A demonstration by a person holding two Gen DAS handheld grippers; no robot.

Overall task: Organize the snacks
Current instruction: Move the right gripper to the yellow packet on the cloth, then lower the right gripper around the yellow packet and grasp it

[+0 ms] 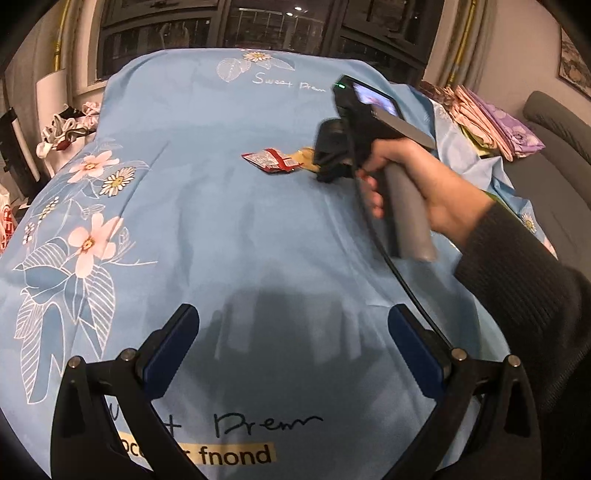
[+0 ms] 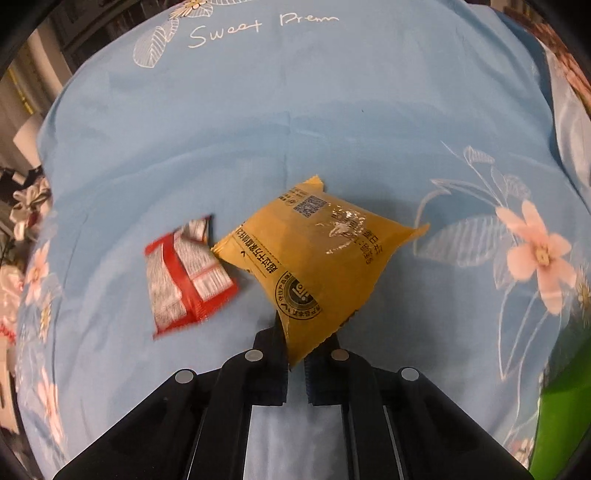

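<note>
Clamped in my right gripper (image 2: 295, 354) at lower centre, the yellow snack packet's (image 2: 317, 254) corner is grasped; the red snack packet (image 2: 186, 275) lies left, untouched. Left gripper (image 1: 293, 334) hangs released. Sorting has barely begun.

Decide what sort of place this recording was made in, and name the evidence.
Probably a room in a home at night: a blue floral bedsheet serves as the work surface, folded bedding is stacked beside it, and dark windows with curtains stand behind.

Dim indoor light, dark fisheye corners bending the edges. A soft shadow falls at 6 o'clock on the blue sheet (image 1: 229, 221). The red packet (image 2: 186, 275) is motion-blurred; glare streaks the yellow packet (image 2: 317, 254).
</note>
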